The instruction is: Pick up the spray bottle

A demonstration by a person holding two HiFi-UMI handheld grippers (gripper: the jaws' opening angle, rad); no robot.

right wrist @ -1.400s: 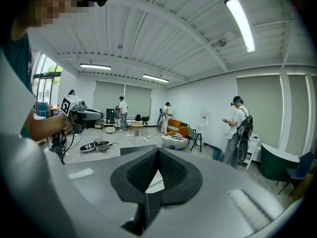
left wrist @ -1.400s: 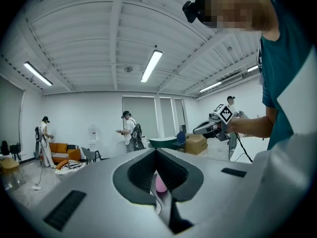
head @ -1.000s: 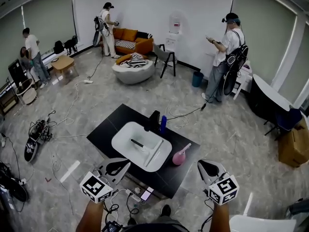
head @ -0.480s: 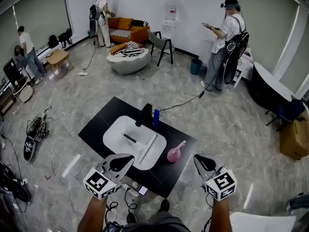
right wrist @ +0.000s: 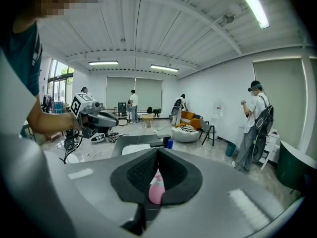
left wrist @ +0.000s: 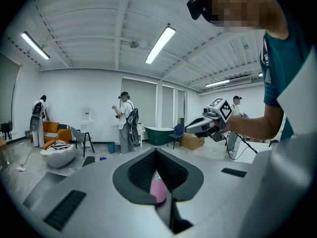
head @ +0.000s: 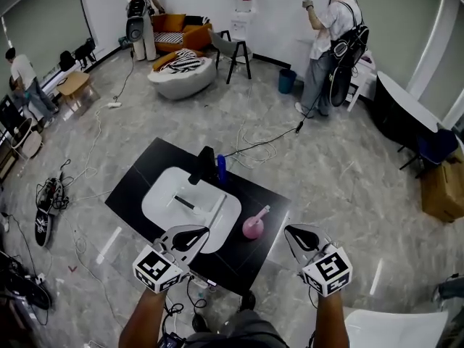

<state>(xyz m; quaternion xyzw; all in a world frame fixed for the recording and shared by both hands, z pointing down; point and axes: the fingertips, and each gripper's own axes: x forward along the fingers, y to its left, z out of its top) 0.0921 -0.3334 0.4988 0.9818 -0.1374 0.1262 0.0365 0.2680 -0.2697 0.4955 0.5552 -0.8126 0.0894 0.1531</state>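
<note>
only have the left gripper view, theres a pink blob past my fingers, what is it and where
observer: a pink plastic spray bottle, upright on the black table, right of the white sink basin in the head view
operator: is the right gripper on it
observer: no, the right gripper is apart from it, fingers shut on nothing
operator: anything else up there
observer: a blue bottle beside the black faucet at the basin's far side

Left tool (head: 192, 234) and right tool (head: 296, 234) grey, black-padded, with white marker cubes (head: 155, 270); teal short sleeves (left wrist: 275, 73)
</note>
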